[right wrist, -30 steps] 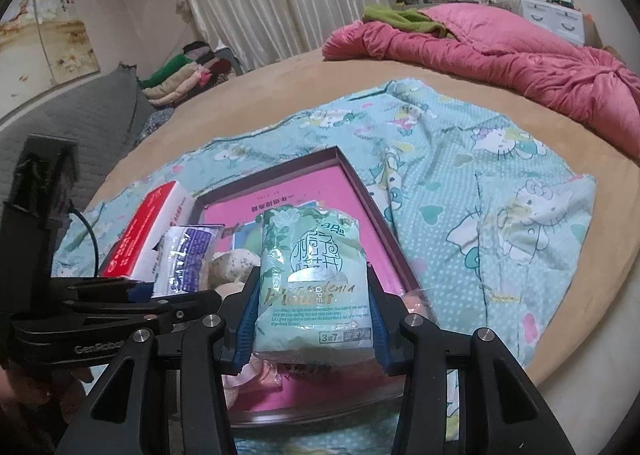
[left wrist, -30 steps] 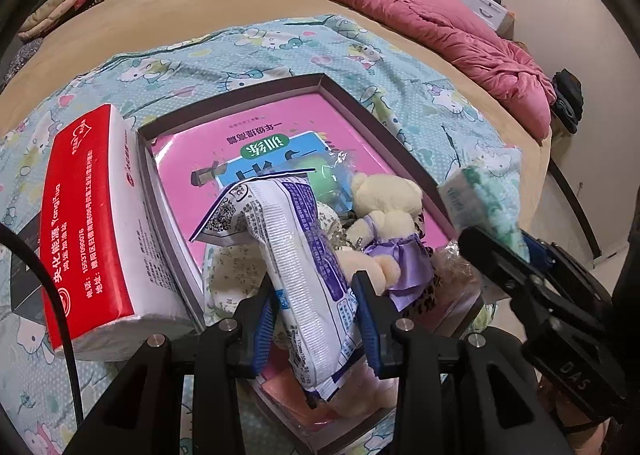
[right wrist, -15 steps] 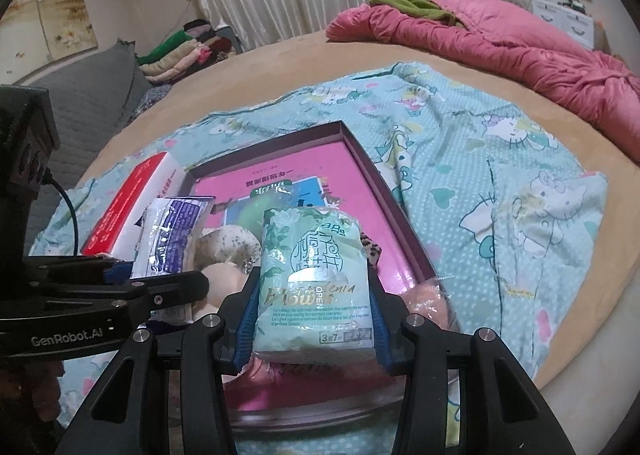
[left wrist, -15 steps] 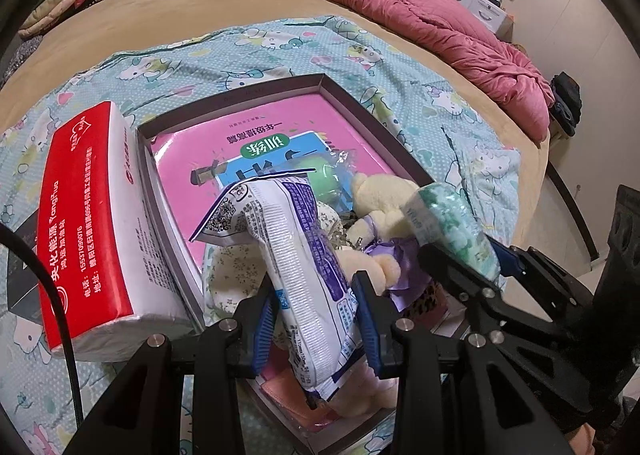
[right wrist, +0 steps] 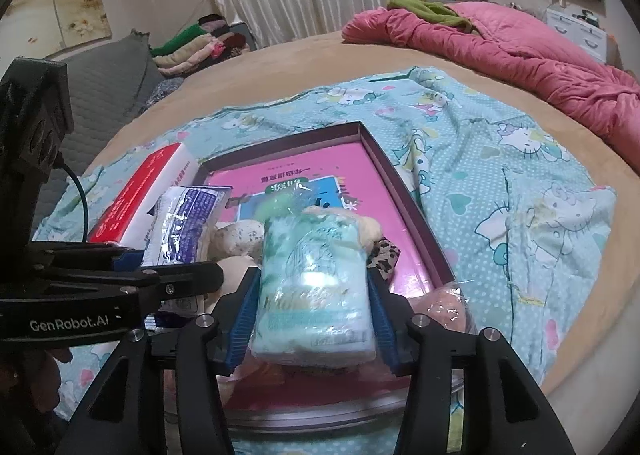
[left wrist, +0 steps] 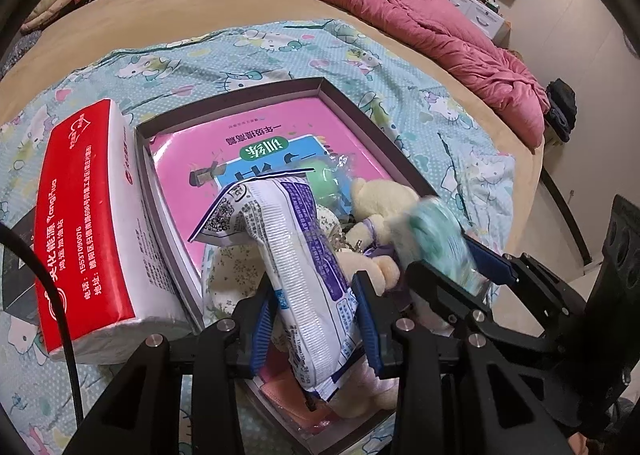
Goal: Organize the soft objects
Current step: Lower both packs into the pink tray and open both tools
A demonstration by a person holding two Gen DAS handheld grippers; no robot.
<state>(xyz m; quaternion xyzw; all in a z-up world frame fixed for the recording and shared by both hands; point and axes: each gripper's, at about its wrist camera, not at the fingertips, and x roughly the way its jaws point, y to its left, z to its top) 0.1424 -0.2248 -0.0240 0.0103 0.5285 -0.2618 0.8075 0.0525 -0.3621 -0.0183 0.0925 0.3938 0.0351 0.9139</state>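
Note:
My left gripper (left wrist: 314, 319) is shut on a white and purple tissue pack (left wrist: 296, 255), held over the near end of a dark shallow box (left wrist: 344, 103). My right gripper (right wrist: 312, 319) is shut on a green tissue pack (right wrist: 316, 287), close beside the left one over the same box (right wrist: 404, 191). The green pack (left wrist: 436, 239) shows blurred in the left wrist view. In the box lie a pink book (left wrist: 256, 139), a cream teddy bear (left wrist: 380, 199) and a green soft item (left wrist: 324, 183).
A red and white tissue brick (left wrist: 88, 223) lies against the box's left side on a Hello Kitty sheet (left wrist: 240, 47). A pink quilt (right wrist: 520, 55) is at the far right of the round bed. A crinkly plastic bag (right wrist: 444, 307) sits at the box's near right corner.
My right gripper with the green pack has moved left and in over the box, close to the left gripper. The left gripper has held still.

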